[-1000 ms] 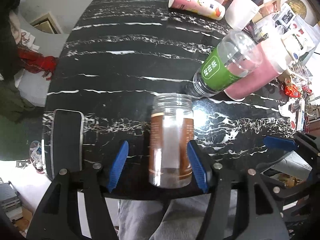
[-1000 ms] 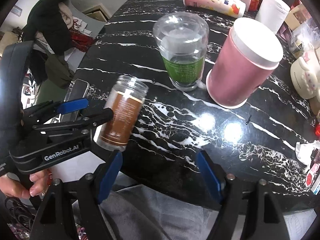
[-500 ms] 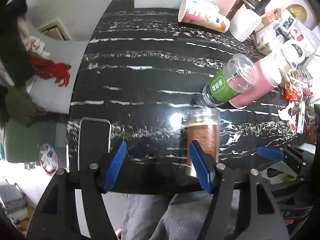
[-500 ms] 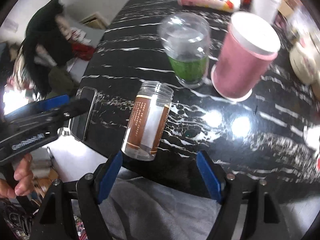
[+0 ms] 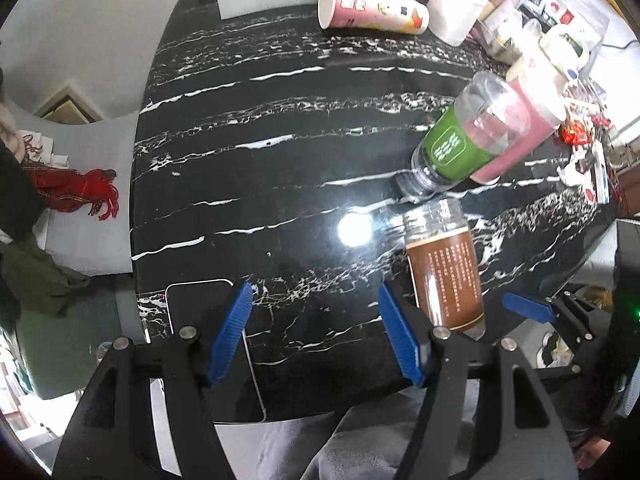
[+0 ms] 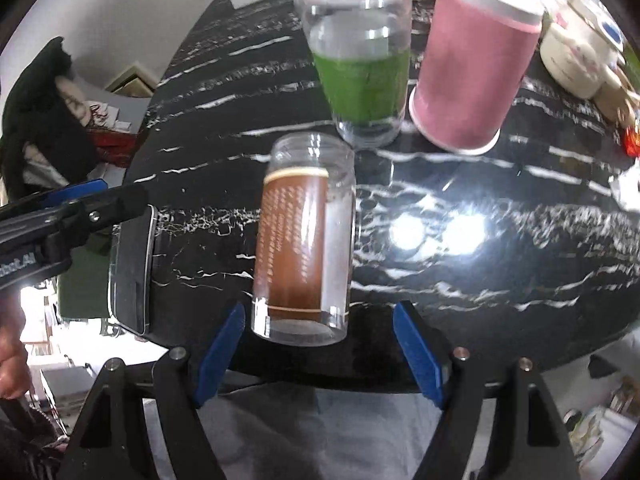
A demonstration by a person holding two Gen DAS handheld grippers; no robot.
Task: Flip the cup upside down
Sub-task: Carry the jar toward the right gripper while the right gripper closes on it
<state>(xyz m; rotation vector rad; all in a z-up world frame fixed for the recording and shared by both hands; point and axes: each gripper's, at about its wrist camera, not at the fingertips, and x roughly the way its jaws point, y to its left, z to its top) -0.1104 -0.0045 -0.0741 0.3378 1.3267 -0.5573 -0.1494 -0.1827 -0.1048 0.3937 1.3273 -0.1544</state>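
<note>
- Your left tool (image 5: 316, 330) has let go of the cup and pulled away left; its jaws gape over bare bench (image 5: 280, 184), near the phone (image 5: 200, 300).
- The cup (image 6: 306, 236) now stands near the bench's near edge, mouth apparently up: not flipped yet.
- Your right tool (image 6: 318, 350) is open, bracketing the cup's base without touching.
</note>
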